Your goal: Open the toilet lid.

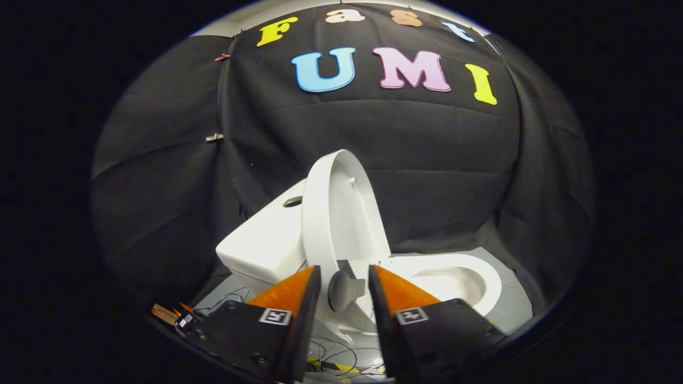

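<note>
Standing raised, toilet lid (341,213) just beyond fingers (299,298) | fingers apart, gripping nothing

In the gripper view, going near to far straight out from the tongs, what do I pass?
Open tongs → grey knob in the gap between the two fingers, neither pressing it → raised toilet lid, standing upright → black cloth wall behind.

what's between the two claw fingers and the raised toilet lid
In the gripper view, a grey round knob sits between the open claw fingers, just before the raised lid.
</note>
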{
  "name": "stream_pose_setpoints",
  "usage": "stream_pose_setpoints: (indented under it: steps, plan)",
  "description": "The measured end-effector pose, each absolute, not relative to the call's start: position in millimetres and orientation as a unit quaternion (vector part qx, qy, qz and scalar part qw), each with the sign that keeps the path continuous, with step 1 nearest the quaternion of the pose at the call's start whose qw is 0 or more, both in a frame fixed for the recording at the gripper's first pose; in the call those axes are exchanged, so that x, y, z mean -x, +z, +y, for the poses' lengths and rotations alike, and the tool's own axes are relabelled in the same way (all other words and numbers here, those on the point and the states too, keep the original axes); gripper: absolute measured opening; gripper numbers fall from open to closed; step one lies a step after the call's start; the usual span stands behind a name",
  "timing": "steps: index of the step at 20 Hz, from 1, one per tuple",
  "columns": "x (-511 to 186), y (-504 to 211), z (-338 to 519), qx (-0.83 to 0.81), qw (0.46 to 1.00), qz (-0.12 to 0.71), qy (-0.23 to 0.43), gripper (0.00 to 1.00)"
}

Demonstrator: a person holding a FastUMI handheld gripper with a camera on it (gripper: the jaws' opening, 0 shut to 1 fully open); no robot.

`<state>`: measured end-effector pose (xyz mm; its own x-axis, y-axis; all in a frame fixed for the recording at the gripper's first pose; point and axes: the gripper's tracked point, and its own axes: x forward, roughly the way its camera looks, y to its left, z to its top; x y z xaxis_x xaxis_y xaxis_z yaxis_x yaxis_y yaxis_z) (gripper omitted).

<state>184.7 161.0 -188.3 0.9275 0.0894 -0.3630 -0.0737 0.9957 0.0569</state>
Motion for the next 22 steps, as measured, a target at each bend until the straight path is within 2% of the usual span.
stream_pose_setpoints:
  steps: [1,2,4,5,6,9,14,22]
  plan:
    - [-181.1,-179.8,156.6,-0.025,0.983,0.179,0.041,0.77]
    - [-176.6,-172.3,152.2,-0.029,0.984,0.174,0.039,0.82]
    - [-165.6,-152.5,138.4,-0.035,0.986,0.162,0.034,0.85]
    - [-159.9,-140.2,130.4,-0.035,0.987,0.153,0.03,0.93]
    - [-151.4,-128.2,123.7,-0.033,0.989,0.142,0.029,0.96]
    - [-122.5,-80.0,100.7,-0.019,0.995,0.099,0.022,1.0]
    - [-63.8,-5.3,67.1,0.01,1.0,0.02,0.015,0.99]
    - [8.0,43.4,38.3,0.042,0.999,-0.032,0.011,0.99]
